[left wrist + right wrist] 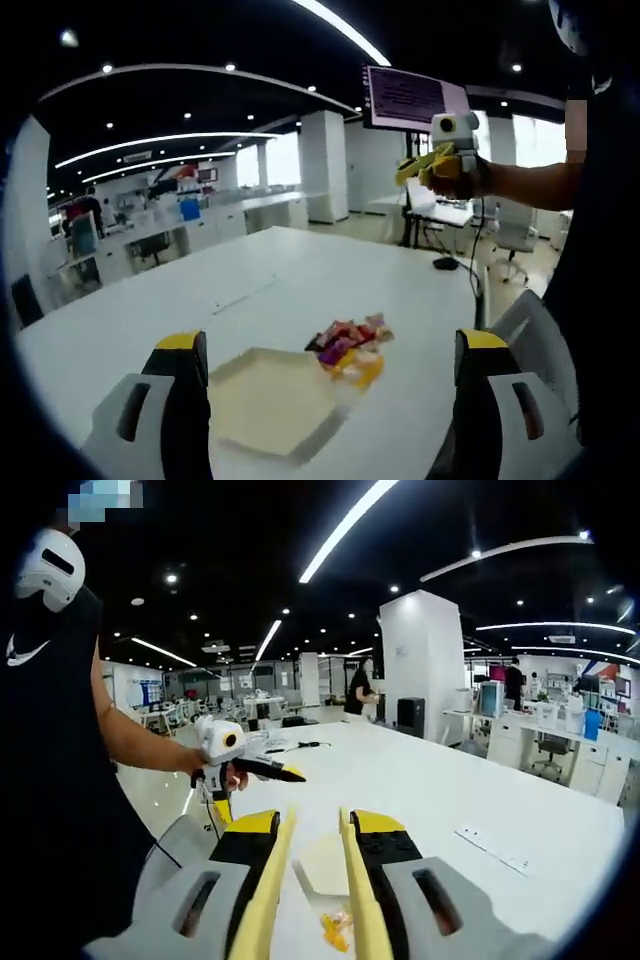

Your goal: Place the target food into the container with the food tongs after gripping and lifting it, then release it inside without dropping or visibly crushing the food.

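large white table (300,270) | shallow square cream container (265,398) near table's near edge, nothing in it | pile of colourful wrapped food pieces (348,348) on table touching container's corner | left gripper (330,375) jaws spread wide | right gripper (316,880) jaws pinching yellow food tongs (270,890)

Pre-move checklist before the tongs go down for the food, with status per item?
1. Tongs held in right gripper: ok, yellow arms run between its jaws.
2. Tongs empty: ok, nothing between the arms.
3. Food pile located: ok, wrapped pieces on the white table, beside the container.
4. Container free to receive: ok, shallow tray looks empty.
5. Left gripper out of the way: ok, open, holding nothing.
6. Tong tips aligned over the food: cannot tell.
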A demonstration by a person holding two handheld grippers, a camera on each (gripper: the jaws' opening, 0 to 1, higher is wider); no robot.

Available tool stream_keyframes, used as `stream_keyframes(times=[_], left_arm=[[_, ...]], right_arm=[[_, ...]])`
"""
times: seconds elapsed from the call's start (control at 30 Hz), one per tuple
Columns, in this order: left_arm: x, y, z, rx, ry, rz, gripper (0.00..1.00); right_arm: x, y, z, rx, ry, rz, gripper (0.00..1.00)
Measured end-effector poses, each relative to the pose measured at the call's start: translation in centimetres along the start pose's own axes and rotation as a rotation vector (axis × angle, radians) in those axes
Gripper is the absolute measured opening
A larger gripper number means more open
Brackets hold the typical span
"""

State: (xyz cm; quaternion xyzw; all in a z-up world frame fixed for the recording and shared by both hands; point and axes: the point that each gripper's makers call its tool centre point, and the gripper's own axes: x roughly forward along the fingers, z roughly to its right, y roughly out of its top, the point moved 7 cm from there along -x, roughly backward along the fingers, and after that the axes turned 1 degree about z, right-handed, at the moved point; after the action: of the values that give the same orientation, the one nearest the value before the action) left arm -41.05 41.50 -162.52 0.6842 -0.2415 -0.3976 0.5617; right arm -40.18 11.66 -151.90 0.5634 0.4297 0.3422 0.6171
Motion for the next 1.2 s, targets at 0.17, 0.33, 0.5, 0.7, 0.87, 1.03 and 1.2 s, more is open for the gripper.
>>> stream_keyframes(times=[0.17, 0.33, 0.5, 0.7, 0.87, 1.03, 1.2], left_arm=[[-0.5, -2.9, 1.1, -0.062, 0.041, 0.001, 0.99], [-1.2, -5.5, 2.4, -0.064, 0.049, -0.026, 0.99], [-2.0, -7.2, 3.2, -0.047, 0.04, -0.034, 1.0], [-2.1, -8.6, 3.7, -0.066, 0.067, -0.044, 1.0], [-1.8, -9.0, 4.5, -0.05, 0.064, -0.07, 1.0], [-1.7, -9.1, 4.5, -0.059, 0.063, -0.056, 1.0], [-1.5, -9.2, 4.8, -0.047, 0.062, -0.06, 1.0]], right_arm=[[-0.6, -1.0, 0.3, 0.002, -0.04, -0.022, 0.27], [-1.0, -1.9, 0.4, 0.007, -0.067, -0.042, 0.27], [-1.3, -2.6, 0.5, 0.014, -0.088, -0.057, 0.27], [-1.7, -3.9, 0.8, 0.009, -0.119, -0.085, 0.27], [-1.7, -5.0, 0.8, 0.019, -0.131, -0.107, 0.27], [-1.2, -5.8, 0.8, 0.021, -0.139, -0.125, 0.27], [-1.0, -6.7, 1.3, 0.026, -0.166, -0.146, 0.27]])
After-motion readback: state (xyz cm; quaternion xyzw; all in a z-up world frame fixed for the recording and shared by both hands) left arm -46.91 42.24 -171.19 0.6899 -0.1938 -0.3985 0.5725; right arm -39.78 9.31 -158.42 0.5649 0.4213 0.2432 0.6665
